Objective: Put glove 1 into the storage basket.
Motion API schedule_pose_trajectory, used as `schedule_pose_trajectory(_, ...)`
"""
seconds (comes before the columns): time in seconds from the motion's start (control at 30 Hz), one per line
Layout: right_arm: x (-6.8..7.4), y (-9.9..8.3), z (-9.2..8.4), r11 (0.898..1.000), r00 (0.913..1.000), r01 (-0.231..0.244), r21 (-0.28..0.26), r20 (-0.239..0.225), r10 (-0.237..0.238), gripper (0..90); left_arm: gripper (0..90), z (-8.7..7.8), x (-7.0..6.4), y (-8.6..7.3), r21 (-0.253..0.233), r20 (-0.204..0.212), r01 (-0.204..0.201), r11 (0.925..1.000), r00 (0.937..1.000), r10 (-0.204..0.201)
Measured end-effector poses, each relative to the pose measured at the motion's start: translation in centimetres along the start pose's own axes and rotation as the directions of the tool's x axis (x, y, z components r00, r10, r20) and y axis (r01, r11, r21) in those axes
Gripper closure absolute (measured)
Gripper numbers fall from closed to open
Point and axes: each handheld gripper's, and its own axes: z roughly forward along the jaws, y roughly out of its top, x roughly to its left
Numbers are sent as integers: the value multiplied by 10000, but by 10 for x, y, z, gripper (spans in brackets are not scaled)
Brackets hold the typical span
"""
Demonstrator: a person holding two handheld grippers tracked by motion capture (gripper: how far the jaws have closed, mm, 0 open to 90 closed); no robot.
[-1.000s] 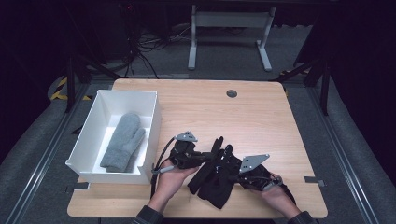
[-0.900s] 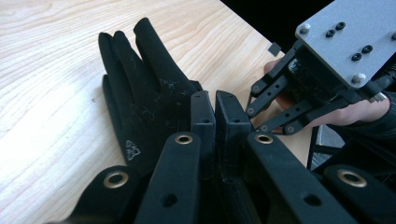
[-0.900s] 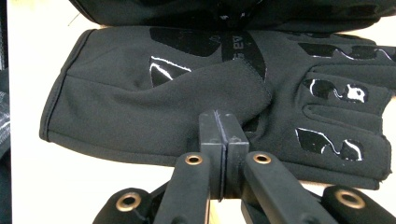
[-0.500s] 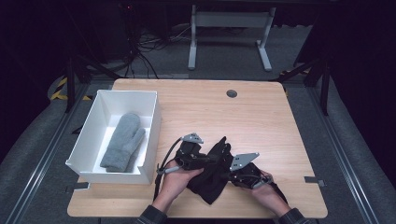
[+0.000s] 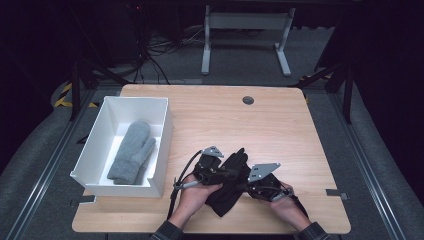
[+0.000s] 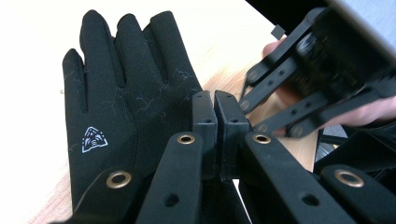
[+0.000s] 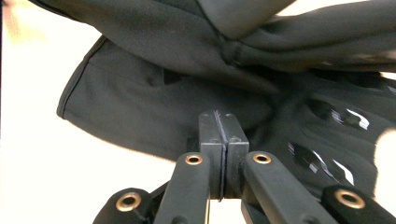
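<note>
Both hands low at the near edge of the surface [image 5: 280,120], forearms entering from below, grippers angled inward toward each other. My left gripper [image 5: 216,172] and right gripper [image 5: 256,182] meet at the black gloves [image 5: 231,187], bunched between them just right of the white box [image 5: 160,150]. Left fingers [image 6: 204,126] pressed together, a fold of glove under them; I cannot tell whether cloth is actually nipped. Right fingers [image 7: 210,140] likewise closed tight against the glove cuff [image 7: 130,112]. A grey mitten [image 5: 131,152] lies inside the box.
</note>
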Motion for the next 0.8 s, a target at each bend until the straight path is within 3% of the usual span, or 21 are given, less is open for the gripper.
schedule_pose_trajectory(0.17,-3,-9,1,9994,9999,-153,310,27,152,900,884,5,-3,-2,138,74,-11,9999,10000,10)
schedule_pose_trajectory(0.37,-2,-5,6,9995,9998,-185,237,3,185,900,884,14,-5,-6,323,78,-71,9995,9999,68)
schedule_pose_trajectory(0.6,-1,-6,6,9995,9999,-161,266,46,160,900,883,25,-6,-14,862,-76,-150,9962,9998,157)
schedule_pose_trajectory(0.7,-3,-8,0,9995,9998,7,318,178,-13,900,881,30,-4,-18,1064,-94,-174,9942,9998,185)
schedule_pose_trajectory(0.8,-7,-13,-12,9997,9989,-193,144,435,186,872,878,34,-4,-19,1221,-187,-245,9922,9995,269)
